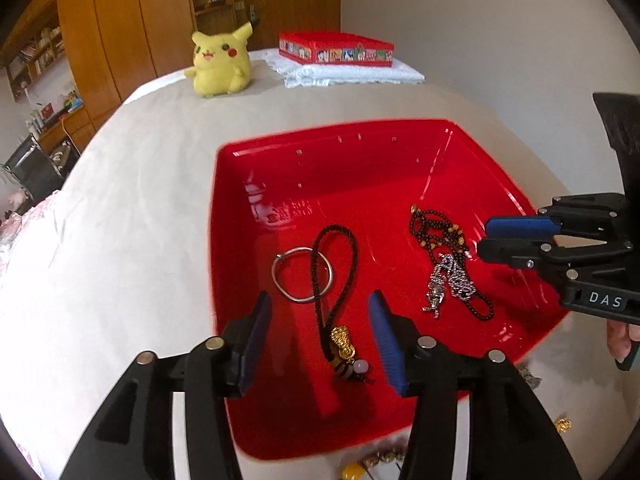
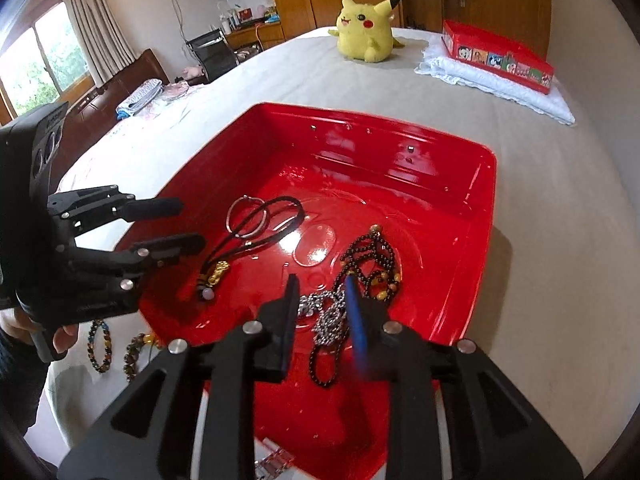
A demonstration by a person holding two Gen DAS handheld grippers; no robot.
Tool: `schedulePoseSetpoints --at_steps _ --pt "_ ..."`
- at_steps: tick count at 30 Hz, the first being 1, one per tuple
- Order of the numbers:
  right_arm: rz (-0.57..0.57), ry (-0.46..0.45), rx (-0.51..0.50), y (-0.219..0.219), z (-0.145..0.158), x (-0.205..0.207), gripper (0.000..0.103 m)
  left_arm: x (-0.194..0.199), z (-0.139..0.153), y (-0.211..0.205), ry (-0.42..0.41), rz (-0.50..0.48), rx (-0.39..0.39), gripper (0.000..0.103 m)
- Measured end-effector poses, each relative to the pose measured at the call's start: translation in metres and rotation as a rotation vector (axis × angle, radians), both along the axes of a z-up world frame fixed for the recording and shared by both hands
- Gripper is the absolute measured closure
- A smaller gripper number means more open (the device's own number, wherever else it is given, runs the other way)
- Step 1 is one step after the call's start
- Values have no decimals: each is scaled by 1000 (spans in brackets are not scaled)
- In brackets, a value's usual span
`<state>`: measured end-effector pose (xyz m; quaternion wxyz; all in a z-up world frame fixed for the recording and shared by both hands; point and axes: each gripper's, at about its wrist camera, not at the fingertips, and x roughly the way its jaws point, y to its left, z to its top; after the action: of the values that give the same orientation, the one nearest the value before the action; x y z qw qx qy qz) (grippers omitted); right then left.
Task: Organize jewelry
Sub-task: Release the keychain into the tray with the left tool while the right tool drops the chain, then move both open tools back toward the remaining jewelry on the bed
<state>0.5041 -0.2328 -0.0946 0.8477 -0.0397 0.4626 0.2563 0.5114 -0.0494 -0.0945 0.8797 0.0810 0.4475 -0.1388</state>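
A red tray (image 1: 280,152) (image 2: 486,216) sits on the pale bed cover. In it lie a silver ring (image 1: 303,278) (image 2: 247,216), a black cord with a gold charm (image 1: 340,344) (image 2: 216,270), a dark bead necklace (image 1: 434,228) (image 2: 372,256) and a silver chain (image 1: 448,280) (image 2: 328,316). My left gripper (image 1: 320,304) (image 2: 192,220) is open and empty above the cord. My right gripper (image 2: 322,284) (image 1: 482,236) is open over the silver chain and bead necklace, holding nothing.
Bead bracelets (image 2: 100,344) and small gold pieces (image 1: 562,424) lie on the cover outside the tray's near edge. A yellow plush toy (image 1: 220,64) and a red box (image 1: 336,48) on a white cloth stand at the far end.
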Motion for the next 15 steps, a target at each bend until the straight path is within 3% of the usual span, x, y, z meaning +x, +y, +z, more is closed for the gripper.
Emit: schedulePoseSetpoints --at_steps 6,15 --pt "3 -50 22 -6 24 -32 66 -37 30 12 -65 -3 5 42" --pt "26 -126 44 -17 51 -119 51 -127 58 42 -156 3 7 29"
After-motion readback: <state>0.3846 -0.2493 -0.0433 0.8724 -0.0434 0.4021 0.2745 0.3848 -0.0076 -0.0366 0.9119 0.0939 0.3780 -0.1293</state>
